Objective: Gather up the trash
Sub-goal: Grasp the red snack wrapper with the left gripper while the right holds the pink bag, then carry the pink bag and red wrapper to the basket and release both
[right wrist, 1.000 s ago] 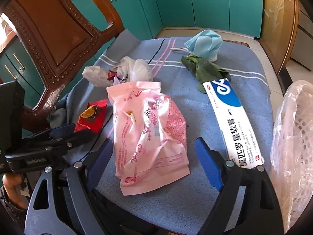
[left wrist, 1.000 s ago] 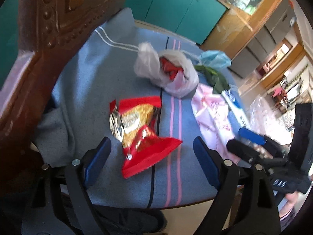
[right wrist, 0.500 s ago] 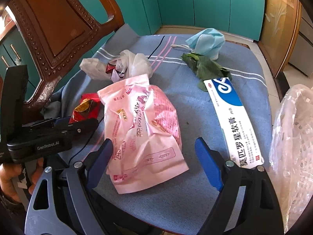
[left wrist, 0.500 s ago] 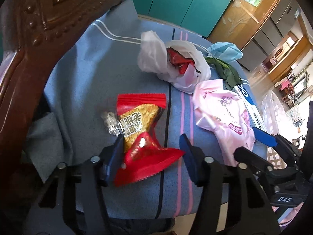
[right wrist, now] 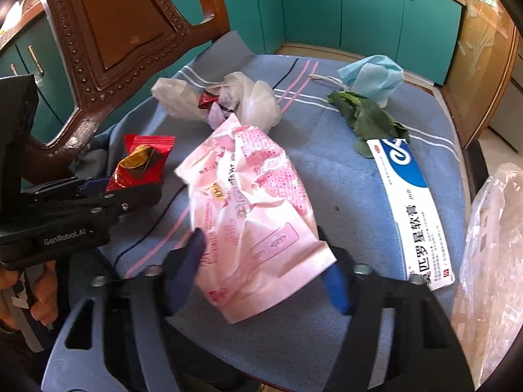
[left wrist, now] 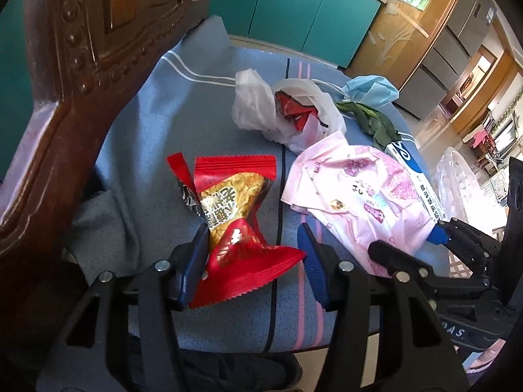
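Trash lies on a blue cloth over a chair seat [left wrist: 202,124]. A red and gold snack wrapper [left wrist: 235,215] lies between the fingers of my left gripper [left wrist: 253,248], which have narrowed around its lower end; the left finger touches it, the right stands a little off. A pink crumpled packet [right wrist: 251,196] lies between the fingers of my right gripper [right wrist: 261,254], which have closed in on both its sides. The packet also shows in the left wrist view [left wrist: 359,192], and the wrapper in the right wrist view [right wrist: 140,166].
A white plastic bag with red scraps [left wrist: 284,111], a blue face mask [right wrist: 372,78], green leaves [right wrist: 366,117] and a white and blue ointment box [right wrist: 408,205] lie farther back. A clear-lined basket [right wrist: 490,254] stands at right. The wooden chair back [right wrist: 124,26] rises at left.
Both grippers have moved forward and narrowed: the left around the red wrapper's end, the right around the pink packet, which has crumpled and lifted a little.
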Action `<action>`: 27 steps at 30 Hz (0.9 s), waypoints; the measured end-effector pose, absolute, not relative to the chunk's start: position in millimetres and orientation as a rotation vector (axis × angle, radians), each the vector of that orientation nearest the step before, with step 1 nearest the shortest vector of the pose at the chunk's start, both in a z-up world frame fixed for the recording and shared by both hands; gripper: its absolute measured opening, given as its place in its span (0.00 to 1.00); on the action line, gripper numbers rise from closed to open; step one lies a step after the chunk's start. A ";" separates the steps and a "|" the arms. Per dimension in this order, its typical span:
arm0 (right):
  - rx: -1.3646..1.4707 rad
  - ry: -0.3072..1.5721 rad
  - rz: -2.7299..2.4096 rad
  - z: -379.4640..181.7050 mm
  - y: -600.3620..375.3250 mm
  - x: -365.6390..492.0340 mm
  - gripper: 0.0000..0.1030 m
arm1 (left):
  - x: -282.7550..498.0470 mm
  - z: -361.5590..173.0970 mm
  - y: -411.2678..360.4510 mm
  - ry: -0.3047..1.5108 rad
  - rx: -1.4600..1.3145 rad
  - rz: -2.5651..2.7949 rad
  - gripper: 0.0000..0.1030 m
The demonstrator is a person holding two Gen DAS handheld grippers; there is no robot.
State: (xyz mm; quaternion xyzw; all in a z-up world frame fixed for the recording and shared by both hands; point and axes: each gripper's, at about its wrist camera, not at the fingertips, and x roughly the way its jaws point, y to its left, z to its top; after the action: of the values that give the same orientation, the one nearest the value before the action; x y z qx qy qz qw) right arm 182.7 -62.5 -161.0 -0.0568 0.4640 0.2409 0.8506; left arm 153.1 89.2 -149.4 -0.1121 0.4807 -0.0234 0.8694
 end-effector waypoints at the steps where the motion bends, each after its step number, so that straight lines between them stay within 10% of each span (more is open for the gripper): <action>1: -0.117 0.974 0.513 -159.9 -62.7 182.0 0.43 | 152.3 -148.7 89.0 1.002 -0.229 -0.047 0.54; 6: -0.108 0.963 0.520 -153.2 -64.7 180.2 0.29 | 150.2 -145.5 83.9 0.989 -0.211 -0.046 0.54; 27: -0.045 0.903 0.520 -121.9 -94.2 163.3 0.28 | 124.3 -124.1 75.5 0.943 -0.163 -0.056 0.54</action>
State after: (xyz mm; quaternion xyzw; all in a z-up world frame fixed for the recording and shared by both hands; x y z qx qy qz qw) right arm 163.3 -94.2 -121.9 -0.0213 0.4312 0.2485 0.8671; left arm 124.3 75.5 -124.1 -0.0785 0.4537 -0.0267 0.8873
